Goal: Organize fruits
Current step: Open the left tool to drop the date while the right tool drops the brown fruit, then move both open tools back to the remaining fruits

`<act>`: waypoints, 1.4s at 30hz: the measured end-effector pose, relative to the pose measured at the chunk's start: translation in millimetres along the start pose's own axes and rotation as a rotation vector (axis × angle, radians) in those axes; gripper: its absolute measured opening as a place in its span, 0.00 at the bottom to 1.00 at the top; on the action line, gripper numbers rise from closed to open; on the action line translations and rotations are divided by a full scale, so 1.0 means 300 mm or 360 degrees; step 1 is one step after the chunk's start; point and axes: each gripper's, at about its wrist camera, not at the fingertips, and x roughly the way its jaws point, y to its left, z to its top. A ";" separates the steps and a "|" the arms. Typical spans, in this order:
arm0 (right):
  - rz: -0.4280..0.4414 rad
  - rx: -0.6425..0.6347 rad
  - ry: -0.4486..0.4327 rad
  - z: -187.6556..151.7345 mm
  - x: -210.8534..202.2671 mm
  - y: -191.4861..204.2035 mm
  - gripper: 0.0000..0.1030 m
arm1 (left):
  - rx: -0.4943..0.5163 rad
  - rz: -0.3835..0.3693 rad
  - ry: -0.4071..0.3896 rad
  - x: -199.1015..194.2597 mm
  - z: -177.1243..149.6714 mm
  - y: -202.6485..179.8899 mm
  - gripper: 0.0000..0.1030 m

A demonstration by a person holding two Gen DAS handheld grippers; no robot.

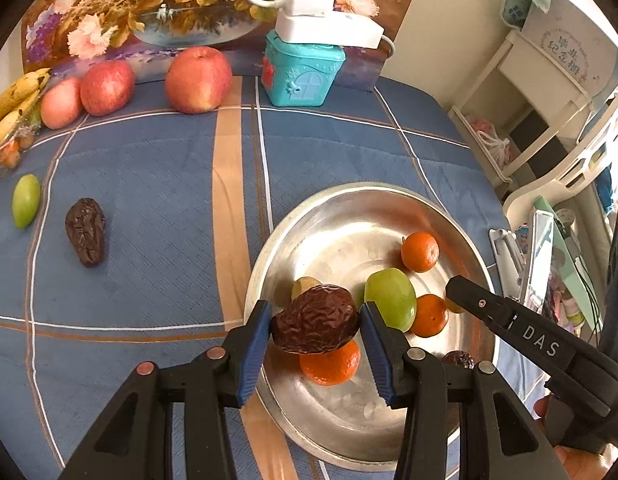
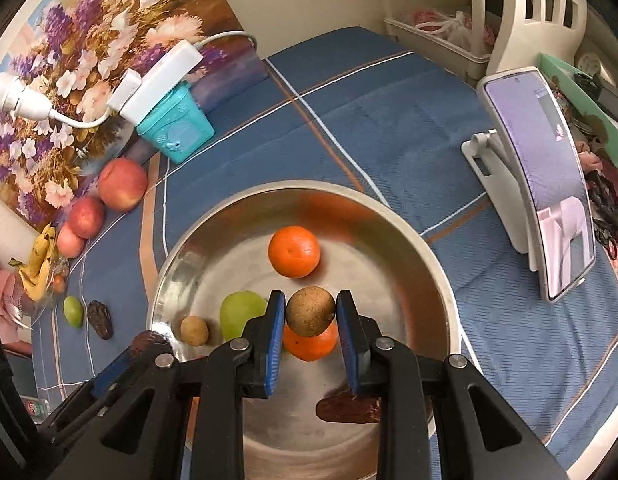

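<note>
Steel bowl (image 2: 441, 280) already holding oranges, a green fruit and a date; left fingers (image 1: 315, 330) clamped on a date (image 1: 315, 320), right fingers (image 2: 311, 314) on a longan (image 2: 310, 311), both above it; remaining at nine o'clock: date, green fruit, apples (image 1: 199, 79).

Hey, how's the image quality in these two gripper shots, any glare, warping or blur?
Left wrist view: strong glare on the metal bowl; fisheye bends the tablecloth stripes; the held wrinkled date is sharp. Right wrist view: orange reflections on the bowl wall; corners go black; the phone bows outward.
</note>
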 end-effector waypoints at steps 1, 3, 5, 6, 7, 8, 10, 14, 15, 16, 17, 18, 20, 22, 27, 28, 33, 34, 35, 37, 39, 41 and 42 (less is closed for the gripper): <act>0.0000 -0.0001 0.0002 -0.001 0.001 0.002 0.27 | 0.0002 -0.0004 0.0001 -0.001 0.001 0.001 0.48; -0.0005 -0.0006 0.0005 -0.003 0.001 0.005 0.27 | 0.0006 -0.0007 -0.0001 -0.004 0.002 -0.001 0.48; -0.0005 -0.0008 0.0002 -0.003 -0.003 0.007 0.27 | 0.0010 -0.0011 0.0001 -0.005 0.003 -0.003 0.49; -0.0005 -0.0009 0.0001 -0.002 -0.002 0.009 0.28 | 0.0009 -0.0012 0.0001 -0.006 0.003 -0.004 0.49; -0.0006 -0.0010 -0.0001 -0.002 -0.003 0.010 0.28 | 0.0009 -0.0010 0.0000 -0.007 0.003 -0.005 0.49; -0.0009 -0.0011 -0.0002 -0.002 -0.004 0.010 0.28 | 0.0010 -0.0010 0.0000 -0.007 0.003 -0.005 0.49; -0.0008 -0.0015 0.0000 0.001 -0.005 0.008 0.28 | 0.0012 -0.0005 -0.0006 -0.011 0.004 -0.005 0.50; -0.0012 -0.0018 -0.0001 0.000 -0.007 0.007 0.28 | -0.0001 0.0036 -0.0009 -0.016 0.007 0.005 0.60; -0.0015 -0.0020 0.0001 0.001 -0.007 0.009 0.28 | -0.0004 0.0056 -0.0009 -0.017 0.009 0.011 0.60; -0.0020 -0.0024 0.0005 0.000 -0.005 0.011 0.32 | -0.0011 0.0072 -0.0007 -0.018 0.010 0.018 0.60; -0.0027 -0.0032 0.0010 0.000 -0.003 0.015 0.42 | -0.0022 0.0085 -0.0008 -0.021 0.012 0.027 0.62; -0.0030 -0.0037 0.0012 -0.002 -0.002 0.018 0.45 | -0.0040 0.0103 -0.0009 -0.023 0.013 0.040 0.63; -0.0032 -0.0056 0.0023 -0.003 0.002 0.026 0.46 | -0.0069 0.0135 -0.0009 -0.028 0.016 0.062 0.68; -0.0037 -0.0078 0.0037 -0.005 0.008 0.035 0.48 | -0.0087 0.0183 -0.0012 -0.032 0.020 0.085 0.71; -0.0063 -0.0123 0.0053 -0.008 0.019 0.057 0.64 | -0.0132 0.0306 -0.0026 -0.041 0.029 0.140 0.85; -0.0067 -0.0133 0.0052 -0.009 0.020 0.062 0.67 | -0.0143 0.0325 -0.0033 -0.045 0.032 0.149 0.90; -0.0077 -0.0186 0.0060 -0.012 0.027 0.086 0.68 | -0.0168 0.0416 -0.0073 -0.072 0.042 0.196 1.00; -0.0079 -0.0197 0.0064 -0.014 0.029 0.091 0.71 | -0.0168 0.0442 -0.0076 -0.074 0.044 0.204 1.00; -0.0081 -0.0205 0.0066 -0.014 0.031 0.094 0.77 | -0.0168 0.0471 -0.0079 -0.076 0.046 0.214 1.00; -0.0084 -0.0220 0.0059 -0.015 0.031 0.102 0.81 | -0.0173 0.0542 -0.0087 -0.080 0.045 0.235 1.00; -0.0083 -0.0236 0.0052 -0.017 0.031 0.109 0.81 | -0.0181 0.0593 -0.0092 -0.084 0.046 0.255 1.00; -0.0078 -0.0257 0.0028 -0.021 0.028 0.117 0.91 | -0.0191 0.0612 -0.0100 -0.093 0.048 0.273 1.00; -0.0077 -0.0262 0.0018 -0.022 0.026 0.121 0.95 | -0.0195 0.0617 -0.0106 -0.099 0.048 0.282 1.00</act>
